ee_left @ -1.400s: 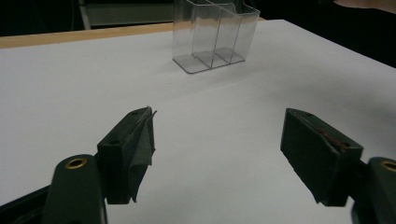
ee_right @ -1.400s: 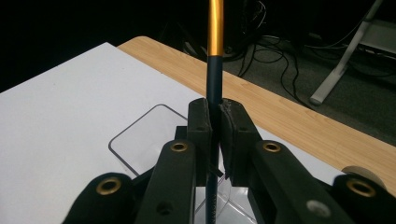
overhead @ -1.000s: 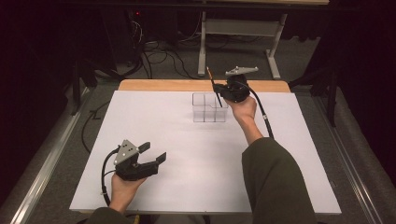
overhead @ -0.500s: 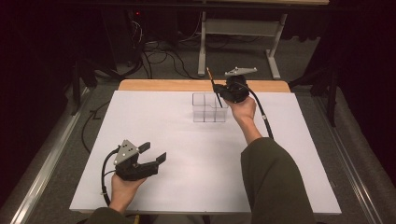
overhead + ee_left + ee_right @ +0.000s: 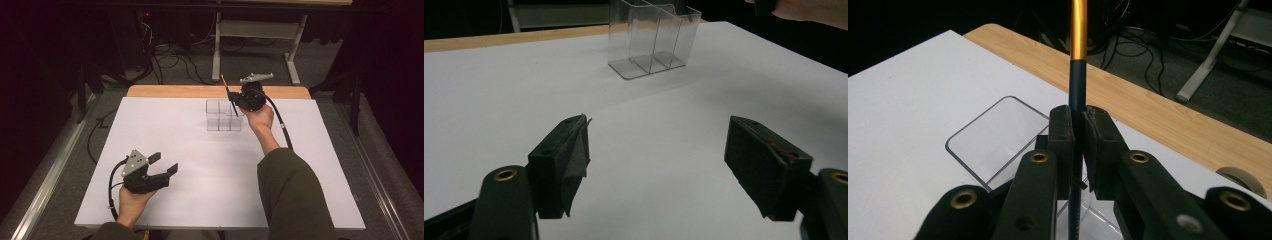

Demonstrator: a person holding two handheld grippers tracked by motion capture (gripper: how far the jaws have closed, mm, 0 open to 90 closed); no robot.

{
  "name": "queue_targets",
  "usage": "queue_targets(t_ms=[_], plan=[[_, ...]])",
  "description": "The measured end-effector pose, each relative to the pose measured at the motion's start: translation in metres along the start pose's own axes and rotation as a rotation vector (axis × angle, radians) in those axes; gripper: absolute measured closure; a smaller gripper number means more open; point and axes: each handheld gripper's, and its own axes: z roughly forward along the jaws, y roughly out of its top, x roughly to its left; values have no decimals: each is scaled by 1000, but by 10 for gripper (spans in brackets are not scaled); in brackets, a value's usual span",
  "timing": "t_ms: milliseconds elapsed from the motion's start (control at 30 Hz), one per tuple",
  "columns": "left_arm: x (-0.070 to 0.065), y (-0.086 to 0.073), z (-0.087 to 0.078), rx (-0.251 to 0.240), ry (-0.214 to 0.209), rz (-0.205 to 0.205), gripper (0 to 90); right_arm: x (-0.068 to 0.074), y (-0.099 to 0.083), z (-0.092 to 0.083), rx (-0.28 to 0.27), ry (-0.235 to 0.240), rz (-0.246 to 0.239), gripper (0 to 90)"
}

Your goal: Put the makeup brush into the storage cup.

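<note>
High view: right tongs (image 5: 235, 102) clamp a dark, gold-tipped pen (image 5: 229, 95) upright over the clear divided box (image 5: 224, 116) — left tongs (image 5: 162, 163), well nearer than that box on the white tabletop (image 5: 320, 175), gape empty.

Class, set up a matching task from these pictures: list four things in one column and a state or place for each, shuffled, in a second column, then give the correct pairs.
1. left gripper
2. right gripper
3. clear plastic compartment box
4. slim black pen with an orange end

a. stands on the white table, beneath the right gripper
b. clamped upright between jaws
c. jaws wide apart, nothing between them
d. shut on the pen

Pairs: 1-c, 2-d, 3-a, 4-b
</note>
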Motion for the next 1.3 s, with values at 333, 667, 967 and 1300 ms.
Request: queue_targets(t_ms=[333,667,967,1300], plan=[[0,0,0,-1,0,-2,264,-1,-3,0,23,-6,-4,844],[0,0,1,6,-1,3,264,-2,-9,1,50,-6,-3,844],[0,0,1,3,-1,-2,264,-3,-11,0,65,-9,-9,843],[0,0,1,3,1,-2,264,-3,-12,-1,77,-10,-5,801]])
